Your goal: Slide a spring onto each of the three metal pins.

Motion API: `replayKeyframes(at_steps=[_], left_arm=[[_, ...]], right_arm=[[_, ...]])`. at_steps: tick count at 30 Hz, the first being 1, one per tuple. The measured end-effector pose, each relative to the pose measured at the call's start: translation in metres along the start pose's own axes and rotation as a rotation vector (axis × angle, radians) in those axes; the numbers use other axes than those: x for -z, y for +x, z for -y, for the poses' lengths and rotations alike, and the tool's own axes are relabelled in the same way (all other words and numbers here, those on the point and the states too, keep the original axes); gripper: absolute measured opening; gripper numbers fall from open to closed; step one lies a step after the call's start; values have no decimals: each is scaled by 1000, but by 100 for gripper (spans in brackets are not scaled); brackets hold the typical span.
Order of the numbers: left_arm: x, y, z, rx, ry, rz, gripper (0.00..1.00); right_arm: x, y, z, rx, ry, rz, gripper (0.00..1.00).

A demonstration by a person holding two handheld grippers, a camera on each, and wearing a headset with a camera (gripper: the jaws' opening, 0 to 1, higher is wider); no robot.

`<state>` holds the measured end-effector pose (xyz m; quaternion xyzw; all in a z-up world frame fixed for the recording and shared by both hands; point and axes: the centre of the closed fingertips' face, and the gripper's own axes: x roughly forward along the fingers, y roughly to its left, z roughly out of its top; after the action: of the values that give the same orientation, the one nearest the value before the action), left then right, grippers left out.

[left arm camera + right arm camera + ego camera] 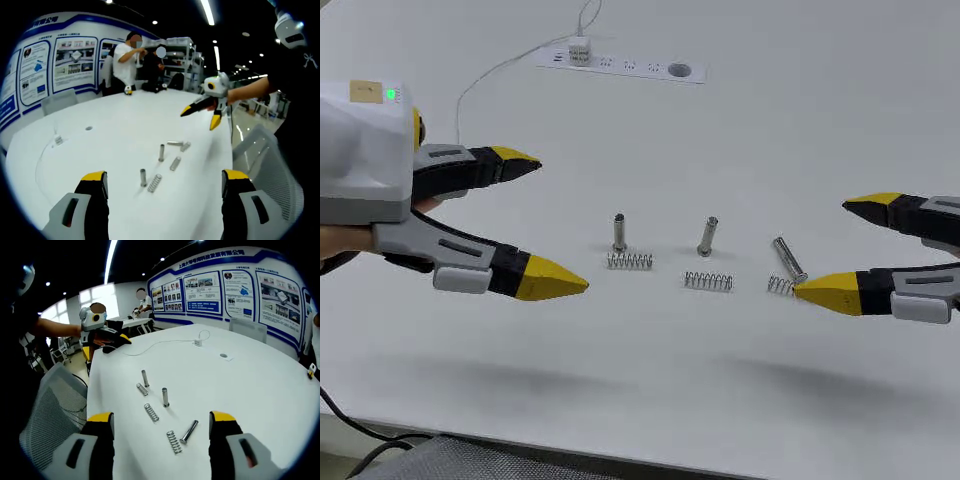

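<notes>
Left gripper (563, 226), right gripper (820, 247): fingers spread, empty | right-of-centre spring (779, 286): pinch lightly, line coil up with lying pin (788, 259)

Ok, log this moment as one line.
pins: two upright, one lying | springs: three, all loose beside them | left tongs: open | right tongs: open

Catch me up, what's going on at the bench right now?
A person holds an open, empty gripper in each hand over the white table: left gripper, right gripper. In the head view, the left pin and middle pin stand upright; the right pin lies on its side. Beside them lie the left spring, middle spring and right spring, none on a pin yet. The right gripper's lower tip is at the right spring; contact unclear.
</notes>
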<state>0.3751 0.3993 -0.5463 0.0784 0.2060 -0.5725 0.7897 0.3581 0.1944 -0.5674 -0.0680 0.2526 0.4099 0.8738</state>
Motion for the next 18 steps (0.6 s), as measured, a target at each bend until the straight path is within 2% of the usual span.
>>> replayKeyframes(at_steps=[18], left_arm=[[2,7,2,2,-20,14,96]], right_arm=[[10,10,16,62,31,-30,70]])
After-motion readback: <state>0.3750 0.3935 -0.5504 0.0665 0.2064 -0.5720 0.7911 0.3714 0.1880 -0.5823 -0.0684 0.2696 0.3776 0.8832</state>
